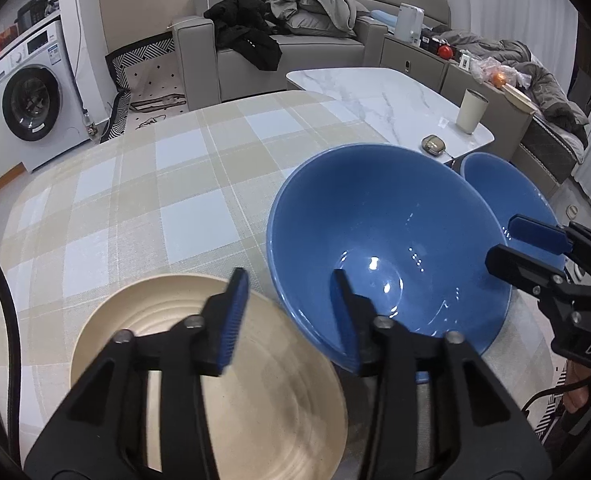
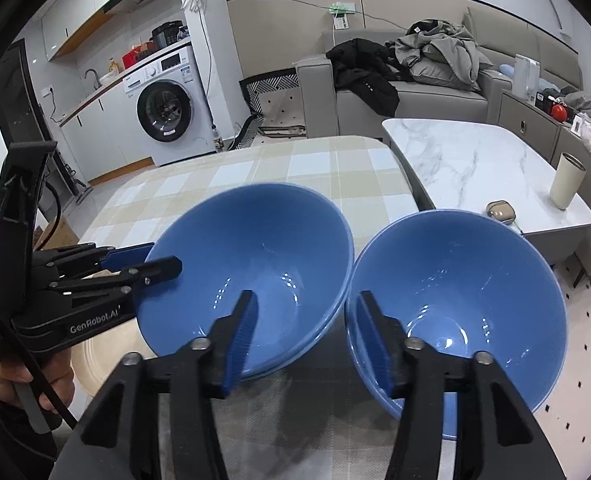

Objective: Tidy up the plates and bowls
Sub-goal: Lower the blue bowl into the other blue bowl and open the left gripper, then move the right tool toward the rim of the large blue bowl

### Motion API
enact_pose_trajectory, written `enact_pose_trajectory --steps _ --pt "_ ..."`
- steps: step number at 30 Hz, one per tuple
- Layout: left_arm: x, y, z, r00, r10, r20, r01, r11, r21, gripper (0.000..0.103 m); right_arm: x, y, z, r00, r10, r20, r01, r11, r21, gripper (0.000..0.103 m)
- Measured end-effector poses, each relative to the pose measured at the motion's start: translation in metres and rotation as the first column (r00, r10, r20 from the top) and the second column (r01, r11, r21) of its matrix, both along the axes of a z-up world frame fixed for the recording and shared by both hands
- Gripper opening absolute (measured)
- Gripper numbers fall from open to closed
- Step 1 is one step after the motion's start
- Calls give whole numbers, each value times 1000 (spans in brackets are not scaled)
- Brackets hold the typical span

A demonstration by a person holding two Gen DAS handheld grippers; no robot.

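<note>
A large blue bowl (image 1: 387, 220) (image 2: 255, 252) stands on the checked tablecloth (image 1: 135, 200); a second rim shows just under it. A second blue bowl (image 2: 463, 280) (image 1: 499, 188) sits close on its right. A cream plate (image 1: 255, 400) (image 2: 99, 360) lies to the left. My left gripper (image 1: 289, 316) (image 2: 155, 260) is open astride the large bowl's left rim, one finger inside the bowl, the other over the plate. My right gripper (image 2: 307, 336) (image 1: 523, 246) is open over the spot where the two bowls meet, not pressing on either.
A white marble side table (image 2: 475, 160) with a cream cup (image 2: 567, 180) and a small case (image 2: 501, 210) stands beyond the bowls on the right. A grey sofa (image 2: 415, 92) with piled clothes and a washing machine (image 2: 167, 108) are further back. A person's hand (image 2: 11, 380) holds the left gripper's handle.
</note>
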State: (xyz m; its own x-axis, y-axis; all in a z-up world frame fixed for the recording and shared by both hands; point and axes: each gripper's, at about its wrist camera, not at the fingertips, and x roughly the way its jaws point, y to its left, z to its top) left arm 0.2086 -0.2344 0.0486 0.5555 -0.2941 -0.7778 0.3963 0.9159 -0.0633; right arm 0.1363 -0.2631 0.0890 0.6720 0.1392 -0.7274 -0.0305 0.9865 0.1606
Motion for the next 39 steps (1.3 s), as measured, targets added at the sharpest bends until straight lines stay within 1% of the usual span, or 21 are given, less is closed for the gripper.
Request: enact_pose_trajectory --steps 1,2,3,4,6,8,9,10,12,16,20,23,26,29,30,32,34,36,38,39 --pt "0 1 2 1000 4 1 -4 1000 -10 58 -2 0 2 1000 -5 6 5 1000 -1 66" --pt "-2 2 4 1000 10 4 -10 1000 -11 63 -3 -3 4 1000 -13 12 13 1000 6 70" --pt "-3 3 7 1000 14 10 -14 1000 -14 74 -4 -6 6 1000 -22 19 22 1000 19 80" --pt "-5 4 11 1000 18 19 -17 1000 -23 81 -7 -9 9 999 -30 28 29 999 32 87" --pt "-11 5 19 1000 20 23 -19 999 -46 81 -13 -16 16 997 -51 51 49 998 44 91" --pt "-16 6 27 1000 17 15 -15 997 -74 86 -19 -25 22 995 -76 66 72 995 62 97" --pt "-19 6 31 1000 19 13 -18 996 -85 94 -23 -29 24 994 -86 73 80 994 78 100" --pt "-23 7 36 1000 21 17 -20 995 -101 102 -27 -35 27 992 -98 78 90 991 99 101" --pt "-33 3 45 1000 12 29 -9 992 -123 102 -33 -45 31 989 -119 84 108 986 128 101" --pt "-50 -11 57 999 -19 45 25 992 -122 102 -51 -64 39 979 -173 107 155 976 155 102" --pt "-65 -32 61 997 -69 32 72 991 -114 102 -69 -81 47 969 -214 127 195 969 149 102" --pt "-76 -45 63 995 -92 23 95 987 -131 102 -81 -92 53 959 -243 147 222 964 146 102" --pt "-88 -59 64 992 -123 -2 121 979 -163 102 -90 -103 58 954 -260 152 240 961 137 102" --pt "-100 -75 63 984 -176 -23 168 965 -201 102 -99 -112 60 949 -274 158 258 959 115 102" --pt "-104 -80 62 980 -194 -32 183 960 -214 100 -102 -116 59 947 -280 158 264 958 112 102" --pt "-108 -87 60 970 -238 -51 218 942 -255 89 -107 -122 57 946 -288 152 271 955 122 102" --pt "-111 -97 56 956 -278 -93 239 924 -299 69 -111 -130 53 943 -298 148 279 950 136 102" --pt "-114 -106 50 950 -286 -123 234 917 -323 61 -113 -134 50 943 -303 139 285 949 135 101" --pt "-115 -114 44 944 -293 -149 230 912 -340 55 -113 -139 45 945 -302 125 286 949 134 92" --pt "-115 -119 39 941 -293 -167 224 914 -338 49 -112 -141 42 946 -303 115 288 948 134 80"
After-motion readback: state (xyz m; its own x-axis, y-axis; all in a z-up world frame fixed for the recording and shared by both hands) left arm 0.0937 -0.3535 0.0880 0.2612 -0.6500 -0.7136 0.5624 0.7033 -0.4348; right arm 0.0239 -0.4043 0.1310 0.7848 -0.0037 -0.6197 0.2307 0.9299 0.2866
